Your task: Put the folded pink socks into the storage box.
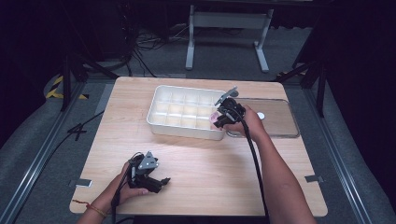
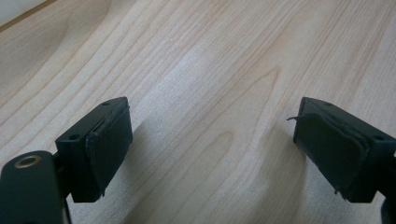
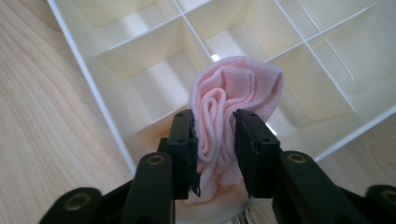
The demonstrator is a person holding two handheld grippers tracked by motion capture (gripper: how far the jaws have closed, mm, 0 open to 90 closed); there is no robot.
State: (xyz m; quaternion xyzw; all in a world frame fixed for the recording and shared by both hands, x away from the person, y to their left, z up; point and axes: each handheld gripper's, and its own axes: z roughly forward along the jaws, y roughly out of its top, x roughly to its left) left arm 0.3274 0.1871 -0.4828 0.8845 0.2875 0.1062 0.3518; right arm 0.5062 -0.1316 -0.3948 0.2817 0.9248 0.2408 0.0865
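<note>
Now, from largest to smallest, every place given against the divided tray:

Table (image 1: 201, 163): light wooden top bearing the divided tray, which sits toward its far side.

Clear lid (image 1: 280, 122): flat see-through panel lying just beside the divided tray's right end, with a small white round piece (image 1: 260, 115) on it.

Divided tray (image 1: 161, 105): white plastic organiser with a grid of open compartments; in the right gripper view its thin white walls and near corner lie right under the jaws.

Right hand (image 1: 252, 123): at the divided tray's near right corner, between it and the clear lid, wrapped round the right gripper.

Left hand (image 1: 125, 186): well apart from the divided tray, toward the near left of the table, resting on the wood with the left gripper.

Right gripper (image 3: 214, 140): jaws pinching the rolled pink sock from both sides, pads pressed into the fabric; it sits over the divided tray's near right corner, also seen in the high view (image 1: 219, 116).

Left gripper (image 2: 212, 144): jaws spread wide with bare wood grain between them and nothing gripped; near the table's front, well apart from the divided tray, in the high view (image 1: 161, 183) too.

Rolled pink sock (image 3: 233, 98): ribbed knit rolled into a loose spiral, held upright between the right gripper's pads, above a compartment at the divided tray's near right corner; whether its lower end touches the tray cannot be told.
</note>
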